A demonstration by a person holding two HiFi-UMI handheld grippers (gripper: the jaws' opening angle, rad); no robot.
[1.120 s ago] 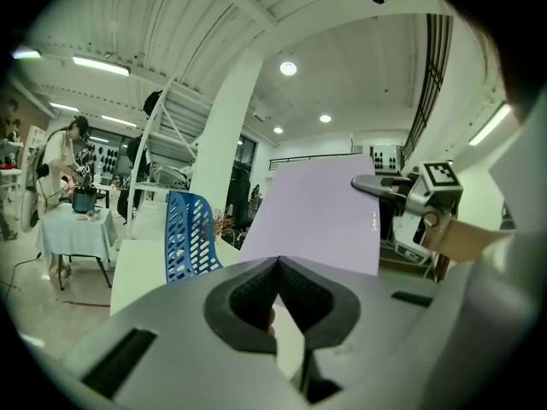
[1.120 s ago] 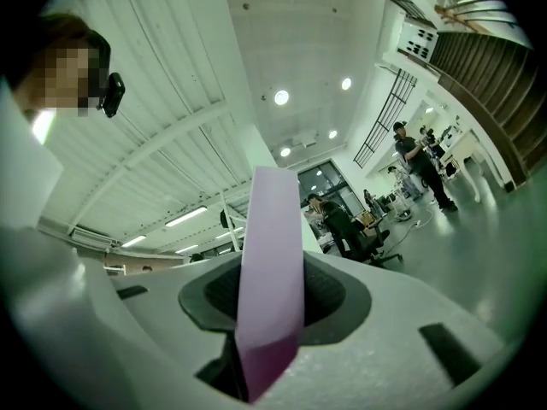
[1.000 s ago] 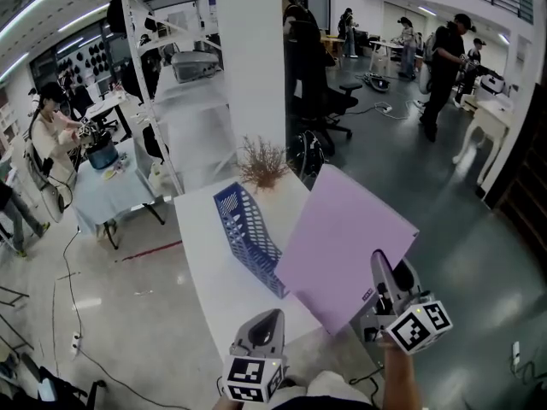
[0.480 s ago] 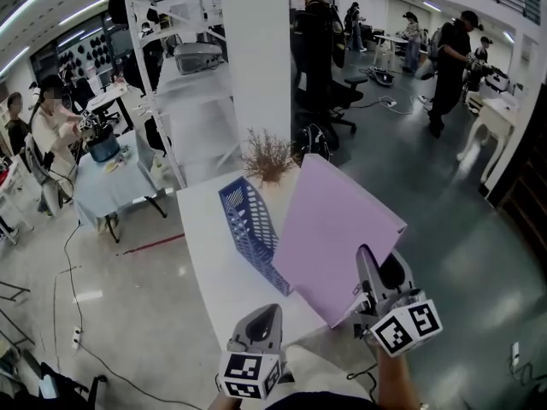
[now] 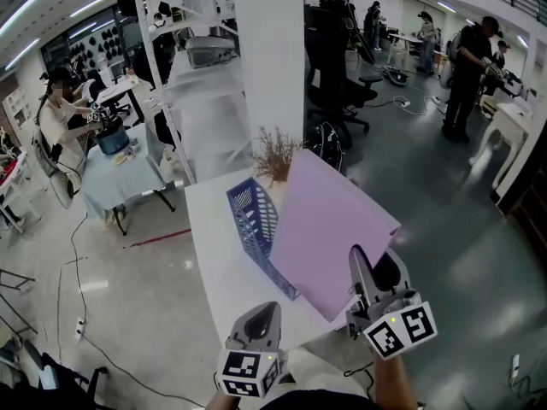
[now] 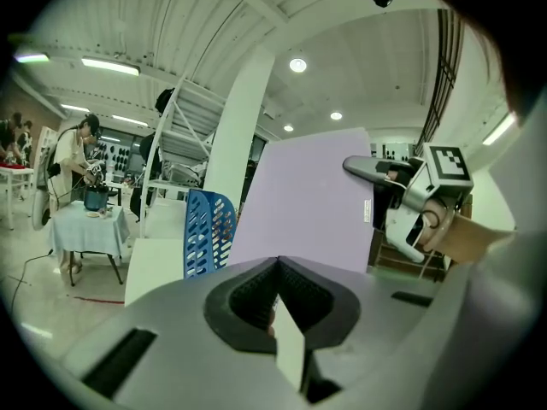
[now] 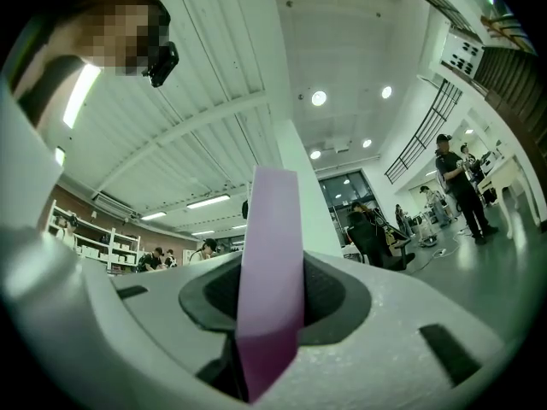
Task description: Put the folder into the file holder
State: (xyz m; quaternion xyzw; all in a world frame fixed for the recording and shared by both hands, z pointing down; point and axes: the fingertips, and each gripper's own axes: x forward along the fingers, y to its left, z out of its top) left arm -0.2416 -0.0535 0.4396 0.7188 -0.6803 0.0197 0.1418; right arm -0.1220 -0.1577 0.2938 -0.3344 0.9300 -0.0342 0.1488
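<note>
Purple folder point(image 5: 333, 229) is up in the air, tilted, not in yet; blue file holder point(image 5: 255, 229) sits just beside it at 9 o'clock. Probably best to square the lower edge to the slot, then slide in without shoving the holder across the tabletop point(image 5: 214, 263). Right gripper point(image 5: 369, 267) at folder's 5 o'clock, fingers point(image 7: 393, 331) clenched on its corner. Left gripper point(image 5: 263, 314) at 7 o'clock, fingers closed, empty.

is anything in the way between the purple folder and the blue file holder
Nothing visible. The purple folder, clamped in the right gripper, hangs close beside the blue file holder, whose open top looks empty; the dried plant stands behind it, out of the path.
</note>
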